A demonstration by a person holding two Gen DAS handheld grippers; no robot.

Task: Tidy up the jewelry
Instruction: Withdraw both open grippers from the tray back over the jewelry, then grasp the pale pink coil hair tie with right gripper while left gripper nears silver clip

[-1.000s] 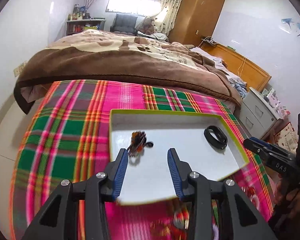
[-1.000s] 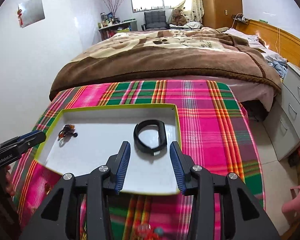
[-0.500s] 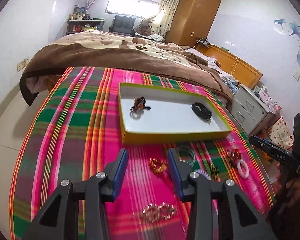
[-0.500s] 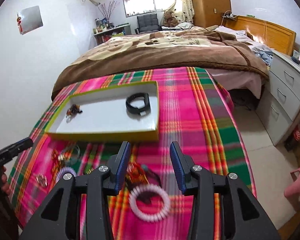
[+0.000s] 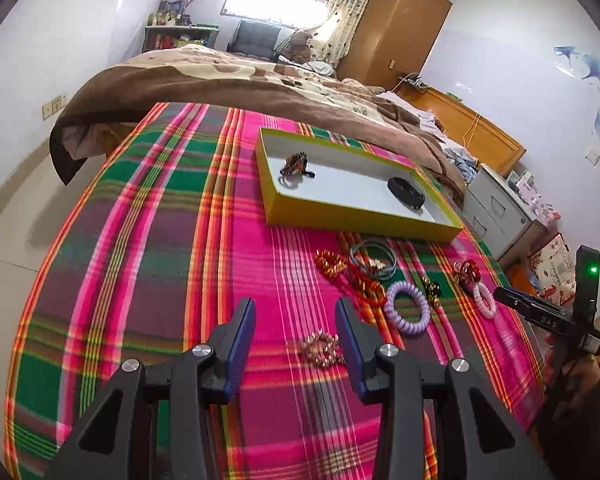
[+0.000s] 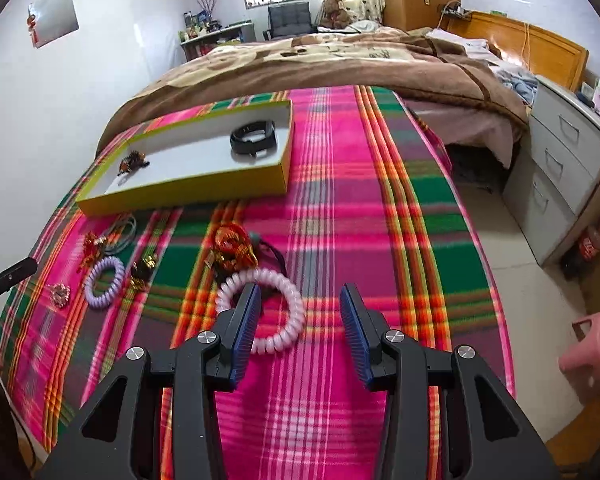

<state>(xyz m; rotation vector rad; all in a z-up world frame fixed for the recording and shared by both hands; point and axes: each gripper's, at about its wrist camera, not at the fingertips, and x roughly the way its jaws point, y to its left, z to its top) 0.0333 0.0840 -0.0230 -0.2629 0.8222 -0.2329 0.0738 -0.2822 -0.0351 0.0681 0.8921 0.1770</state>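
A shallow yellow-green box [image 5: 336, 222] [image 6: 204, 190] lies on the plaid cloth and holds a black band [image 5: 406, 192] [image 6: 253, 138] and a small brown-orange piece [image 5: 296, 164] [image 6: 132, 161]. Loose jewelry lies in front of the box: a purple coil ring [image 5: 407, 308] [image 6: 105, 282], a pink-white coil ring [image 6: 278, 320] [image 5: 484, 300], red-gold pieces [image 5: 332, 262] [image 6: 232, 246], a grey cord [image 5: 374, 258] and a beaded bracelet [image 5: 320, 350]. My left gripper [image 5: 296, 336] is open, just before the beaded bracelet. My right gripper [image 6: 300, 320] is open; its left finger overlaps the pink-white ring.
The plaid cloth [image 5: 160, 240] covers a table at the foot of a bed with a brown blanket [image 6: 340, 60]. Grey drawers [image 6: 560, 152] and a pink stool [image 6: 592, 348] stand to the right. The table's near edge is close below both grippers.
Both grippers have pulled back and away from the box. The loose jewelry in front of the box has come into view. Both stay open.
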